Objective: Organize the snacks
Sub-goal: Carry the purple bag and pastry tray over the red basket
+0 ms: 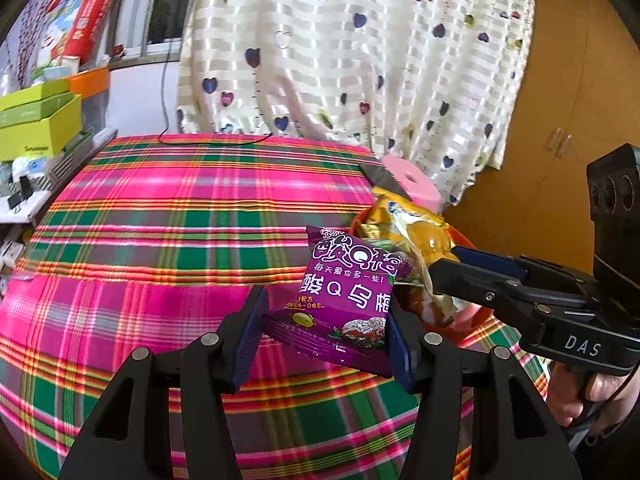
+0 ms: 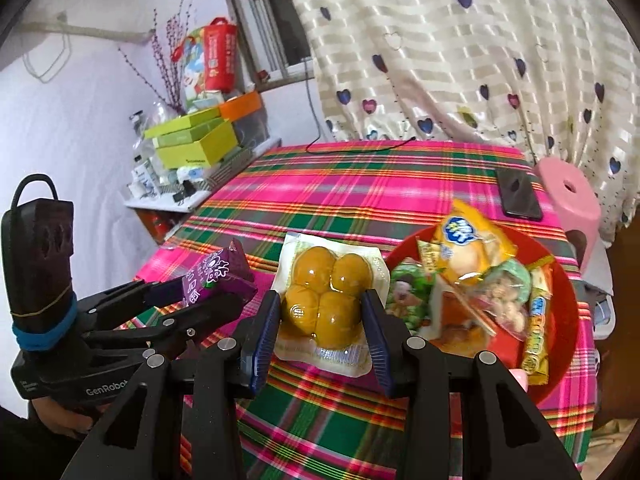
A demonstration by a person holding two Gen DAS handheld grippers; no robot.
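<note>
Both hand-held grippers are loaded and lifted clear of the plaid tablecloth (image 2: 360,184). The left gripper (image 1: 326,336) is clamped on a purple plum-candy packet (image 1: 348,284), its blue pads pressing the packet's two side edges; the packet stands tilted, label up. The right gripper (image 2: 322,320) is clamped on a clear vacuum pack of four yellow balls (image 2: 326,300), pads gripping across the lower pair.

Landmark: the red bowl (image 2: 560,360), sitting on the cloth near the table's right edge. It already holds mixed snacks, among them a yellow bun packet (image 2: 468,248), piled above the rim. The vacuum pack hangs just left of the bowl; the purple packet is further left again, well apart from the rim. A dark phone (image 2: 518,194) lies beyond the bowl, and a pink stool (image 2: 570,196) stands past the table edge behind it.

Assessment: the step in hand appears to be carrying two sorted items; whether they are leaving the bowl or heading to it cannot be told.

Recommendations for clean execution:
- Keep the two grippers apart; they travel close together and could collide
- Hold the vacuum pack level; its slick film may slip between the pads
- Lower each item to a bare patch of cloth left of the bowl before releasing
- Avoid brushing the overfull pile
</note>
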